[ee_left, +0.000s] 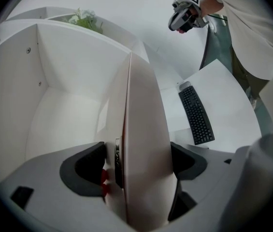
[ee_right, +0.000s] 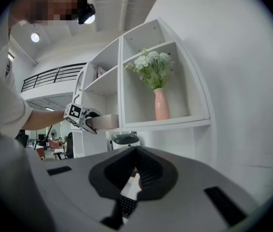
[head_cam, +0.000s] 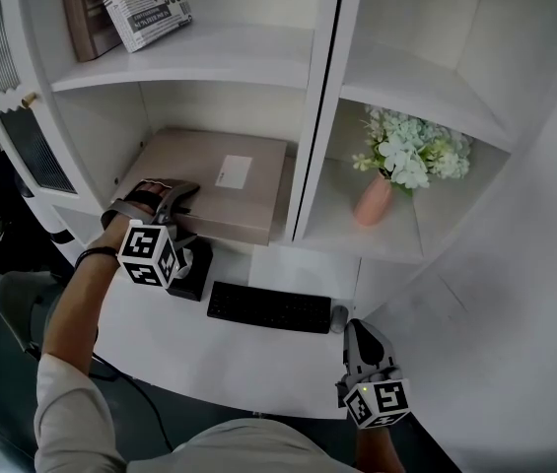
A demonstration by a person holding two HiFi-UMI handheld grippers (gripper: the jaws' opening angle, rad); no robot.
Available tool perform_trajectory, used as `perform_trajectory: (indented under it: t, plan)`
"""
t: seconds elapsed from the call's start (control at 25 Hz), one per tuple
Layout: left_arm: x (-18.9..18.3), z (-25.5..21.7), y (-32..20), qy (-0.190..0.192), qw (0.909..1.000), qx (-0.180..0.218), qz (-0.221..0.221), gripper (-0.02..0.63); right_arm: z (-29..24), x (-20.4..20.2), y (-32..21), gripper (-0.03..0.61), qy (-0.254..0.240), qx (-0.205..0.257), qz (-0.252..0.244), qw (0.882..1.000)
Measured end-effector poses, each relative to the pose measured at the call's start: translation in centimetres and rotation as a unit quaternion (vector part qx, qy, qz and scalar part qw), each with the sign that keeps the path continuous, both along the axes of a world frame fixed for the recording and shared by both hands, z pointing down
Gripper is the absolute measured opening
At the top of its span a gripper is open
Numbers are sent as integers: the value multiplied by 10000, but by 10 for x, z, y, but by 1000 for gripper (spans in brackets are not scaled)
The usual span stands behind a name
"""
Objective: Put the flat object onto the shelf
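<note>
The flat object is a thin beige box [head_cam: 214, 180] with a white label. It lies in the lower left compartment of the white shelf [head_cam: 89, 131], its front edge sticking out past the shelf lip. My left gripper [head_cam: 181, 205] is shut on that near edge; in the left gripper view the box [ee_left: 143, 129] stands edge-on between the jaws. My right gripper [head_cam: 362, 335] hovers low over the desk's front right corner, jaws together, holding nothing. From the right gripper view the box [ee_right: 108, 122] shows level with the shelf board.
A pink vase of pale flowers [head_cam: 375, 200] stands in the compartment to the right. A black keyboard [head_cam: 268, 306] and a mouse [head_cam: 338, 316] lie on the white desk [head_cam: 209, 353]. A black device [head_cam: 191, 274] sits under the box. Books [head_cam: 140, 3] lean on the upper shelf.
</note>
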State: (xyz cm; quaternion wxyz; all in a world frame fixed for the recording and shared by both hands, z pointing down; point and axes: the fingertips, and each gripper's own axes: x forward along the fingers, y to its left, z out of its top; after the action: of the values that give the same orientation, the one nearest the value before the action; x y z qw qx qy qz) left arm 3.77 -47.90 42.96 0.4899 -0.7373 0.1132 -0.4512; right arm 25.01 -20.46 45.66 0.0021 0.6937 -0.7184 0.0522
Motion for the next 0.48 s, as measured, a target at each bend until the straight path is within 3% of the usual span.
perform_trajectory:
  t: [0.48]
  plan:
    - [3,1,-5,-64,9994,-344,-46,413,4,7,-6,3,-39,-32,-23,10000]
